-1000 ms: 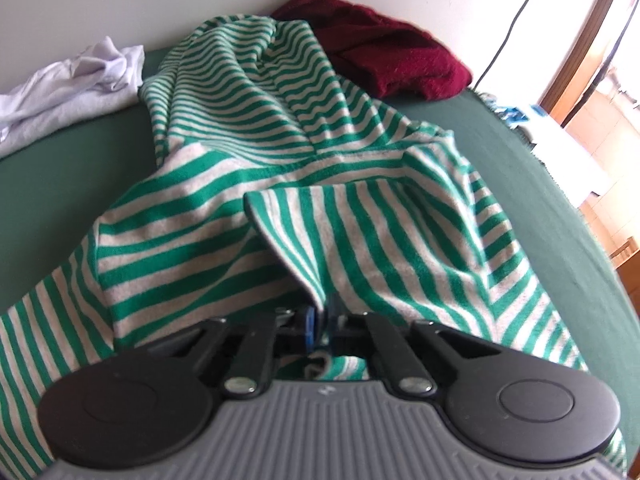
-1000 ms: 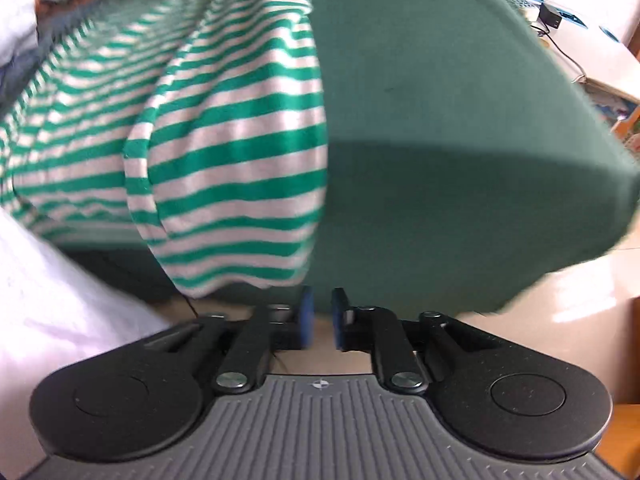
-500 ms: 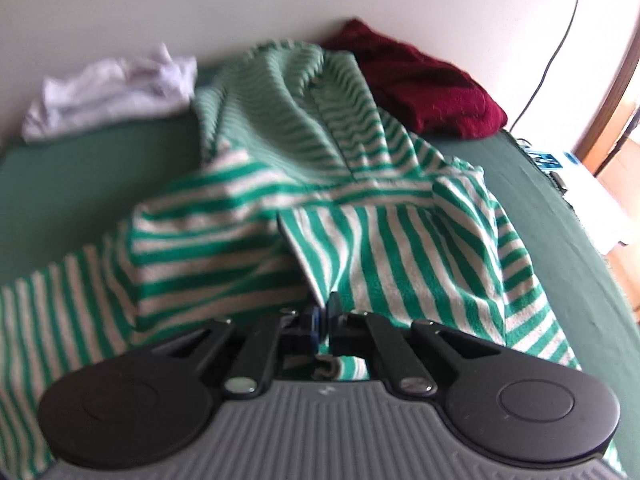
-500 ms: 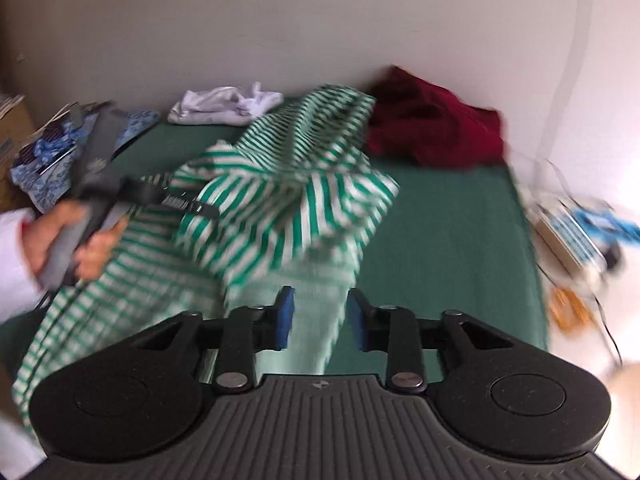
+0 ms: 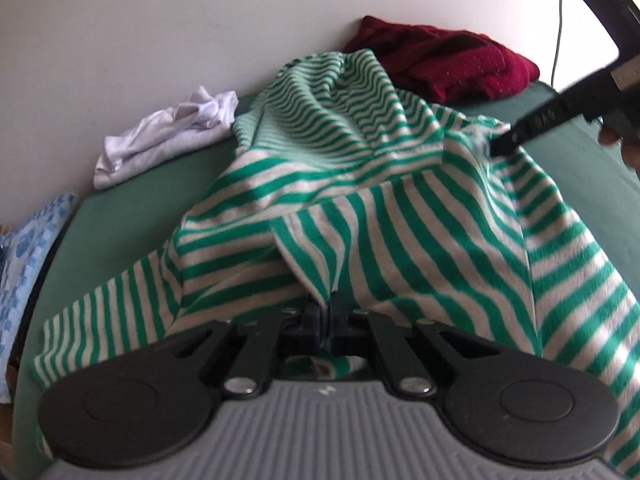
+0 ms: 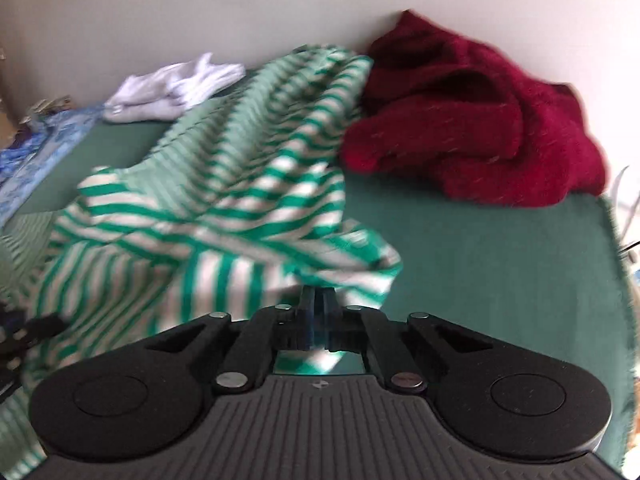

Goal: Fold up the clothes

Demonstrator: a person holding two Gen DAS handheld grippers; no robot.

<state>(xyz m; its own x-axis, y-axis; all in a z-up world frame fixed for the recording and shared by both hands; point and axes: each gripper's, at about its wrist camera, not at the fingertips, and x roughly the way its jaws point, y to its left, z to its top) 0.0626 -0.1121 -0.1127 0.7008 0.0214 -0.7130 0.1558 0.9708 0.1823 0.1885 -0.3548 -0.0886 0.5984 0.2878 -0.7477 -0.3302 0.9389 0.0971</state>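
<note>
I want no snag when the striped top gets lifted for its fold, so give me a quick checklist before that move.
1. Left gripper shut on the striped top: ok.
2. Right gripper, jaws just closed, pinching the top's far edge: ok.
3. Red sweater off the top: cannot tell, they meet at the wall.
4. White garment apart: ok.
5. Top spread flat: not ok, bunched.

Each fisheye camera sits just behind its own claw and looks forward and down along the fingers, the left claw (image 5: 325,316) close over the green-and-white striped garment (image 5: 400,216), the right claw (image 6: 318,300) at its edge, both sharing the crumpled dark red sweater (image 6: 472,120) and white cloth (image 5: 168,132) beyond.
</note>
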